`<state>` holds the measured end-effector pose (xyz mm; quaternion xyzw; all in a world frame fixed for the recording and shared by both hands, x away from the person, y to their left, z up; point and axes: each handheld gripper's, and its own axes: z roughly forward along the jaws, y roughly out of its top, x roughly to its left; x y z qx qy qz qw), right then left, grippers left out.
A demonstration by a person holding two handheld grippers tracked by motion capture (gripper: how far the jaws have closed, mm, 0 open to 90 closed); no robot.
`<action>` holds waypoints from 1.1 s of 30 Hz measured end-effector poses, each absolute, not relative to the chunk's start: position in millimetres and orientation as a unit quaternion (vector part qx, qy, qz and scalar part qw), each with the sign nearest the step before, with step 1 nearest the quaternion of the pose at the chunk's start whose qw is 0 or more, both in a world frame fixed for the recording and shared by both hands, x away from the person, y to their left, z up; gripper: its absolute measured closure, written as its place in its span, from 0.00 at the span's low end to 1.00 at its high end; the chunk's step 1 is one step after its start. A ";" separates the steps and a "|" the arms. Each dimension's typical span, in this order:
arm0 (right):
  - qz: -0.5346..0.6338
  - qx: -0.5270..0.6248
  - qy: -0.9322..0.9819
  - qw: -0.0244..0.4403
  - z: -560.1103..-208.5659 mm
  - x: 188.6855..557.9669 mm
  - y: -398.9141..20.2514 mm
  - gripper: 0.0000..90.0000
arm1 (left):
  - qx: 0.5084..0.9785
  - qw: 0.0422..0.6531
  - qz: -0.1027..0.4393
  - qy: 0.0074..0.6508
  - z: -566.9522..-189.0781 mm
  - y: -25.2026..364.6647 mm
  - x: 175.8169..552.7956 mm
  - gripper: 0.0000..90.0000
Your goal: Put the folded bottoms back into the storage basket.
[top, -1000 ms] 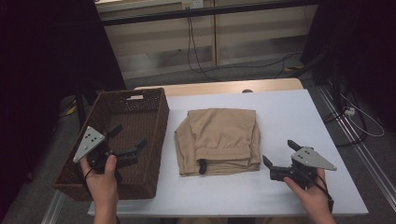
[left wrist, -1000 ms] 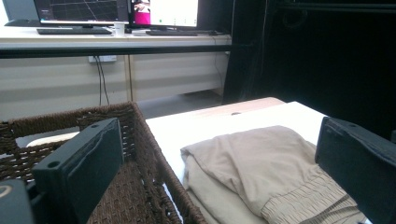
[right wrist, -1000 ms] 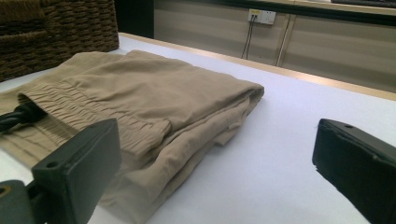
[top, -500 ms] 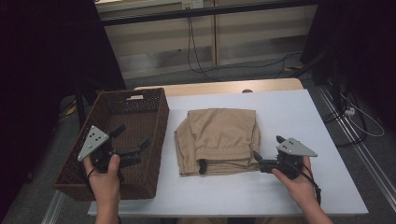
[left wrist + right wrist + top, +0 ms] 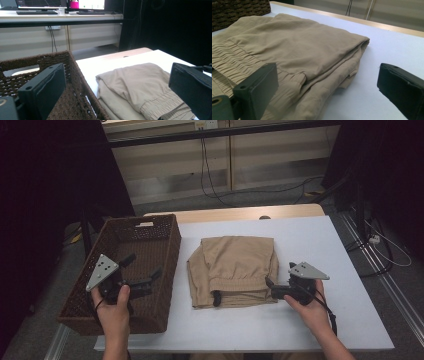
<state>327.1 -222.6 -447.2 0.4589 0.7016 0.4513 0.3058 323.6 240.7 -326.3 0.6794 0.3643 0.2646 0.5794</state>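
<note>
A folded tan garment (image 5: 232, 267) with an elastic waistband lies in the middle of the white table (image 5: 310, 240). My right gripper (image 5: 270, 289) is low at the garment's front right corner, jaws open and pointing left. In the right gripper view the folded edge (image 5: 317, 62) lies between the open jaws of the right gripper (image 5: 327, 77). My left gripper (image 5: 142, 266) hangs open over the wicker basket (image 5: 172, 247), holding nothing. In the left gripper view the open left gripper (image 5: 117, 75) looks across the basket's wall (image 5: 75, 85) toward the garment (image 5: 135, 87).
The basket stands at the table's left end and looks empty inside. A wooden strip (image 5: 235, 213) runs along the table's far edge. Behind it are a low shelf unit and cables (image 5: 210, 180) on the floor. Bare table lies right of the garment.
My right gripper has moved left across the table to the garment's right front corner. The left gripper has stayed over the basket.
</note>
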 end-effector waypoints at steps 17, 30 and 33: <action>0.421 0.479 0.718 0.279 -452.9 343.7 -208.0 0.07 | 0.682 0.576 0.262 0.367 -328.2 240.7 325.4 0.02; 0.366 0.508 0.741 0.241 -462.8 348.9 -197.3 0.05 | 0.682 0.575 0.262 0.369 -327.6 240.0 324.7 0.02; 0.370 0.529 0.731 0.223 -464.4 348.8 -198.8 0.05 | 0.682 0.575 0.262 0.368 -327.7 240.1 324.9 0.02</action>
